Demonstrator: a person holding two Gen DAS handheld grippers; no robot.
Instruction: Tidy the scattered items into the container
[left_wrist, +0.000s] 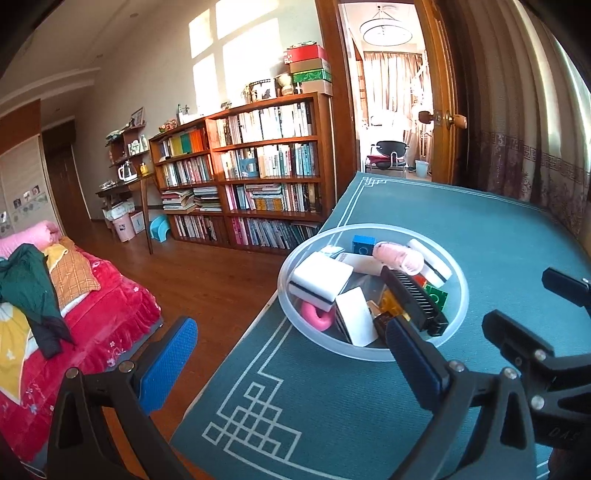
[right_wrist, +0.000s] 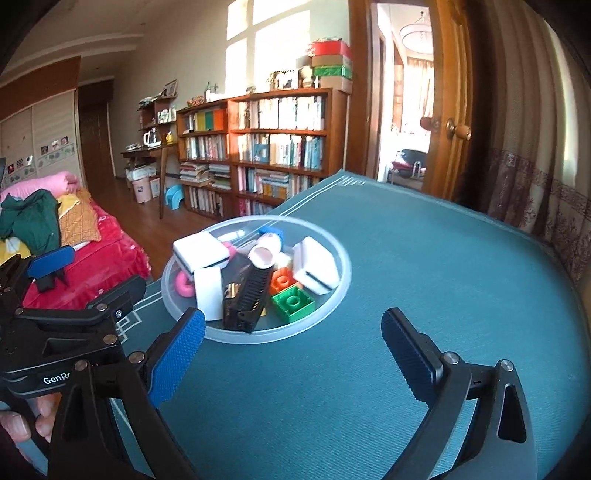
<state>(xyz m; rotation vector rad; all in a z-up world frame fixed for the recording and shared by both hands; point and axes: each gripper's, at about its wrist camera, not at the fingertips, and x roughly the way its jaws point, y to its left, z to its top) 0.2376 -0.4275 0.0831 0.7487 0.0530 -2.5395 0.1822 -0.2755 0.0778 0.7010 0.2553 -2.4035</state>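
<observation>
Nearest to us, our right gripper (right_wrist: 291, 358) hangs above the desk (right_wrist: 424, 258) with its jaws spread wide and nothing between them; the blue pads (right_wrist: 177, 354) are dimpled rubber on black plastic arms. Our left gripper (left_wrist: 291, 365) is likewise wide open and empty, one pad out past the desk edge over the wooden floor (left_wrist: 207, 280), the other just in front of the bowl (left_wrist: 291, 306). Part of a hand (right_wrist: 22, 421) shows at the lower left of the right view, gripping the left handle.

We see the desk covered in a teal woven mat with a white geometric line border. On it, near the left edge, sits the round bowl of frosted translucent plastic, and the items lie heaped inside it: white foam blocks with dark bands (right_wrist: 201, 253), a pink ring (right_wrist: 183, 286), a black ribbed clip (right_wrist: 247, 295), a green studded brick (right_wrist: 293, 302), an orange brick (right_wrist: 281, 280), a blue brick (left_wrist: 364, 244) and a pale pink roll (left_wrist: 397, 256).

Behind stand a wooden bookcase (left_wrist: 258, 173) and a red quilted bed (left_wrist: 92, 317).
</observation>
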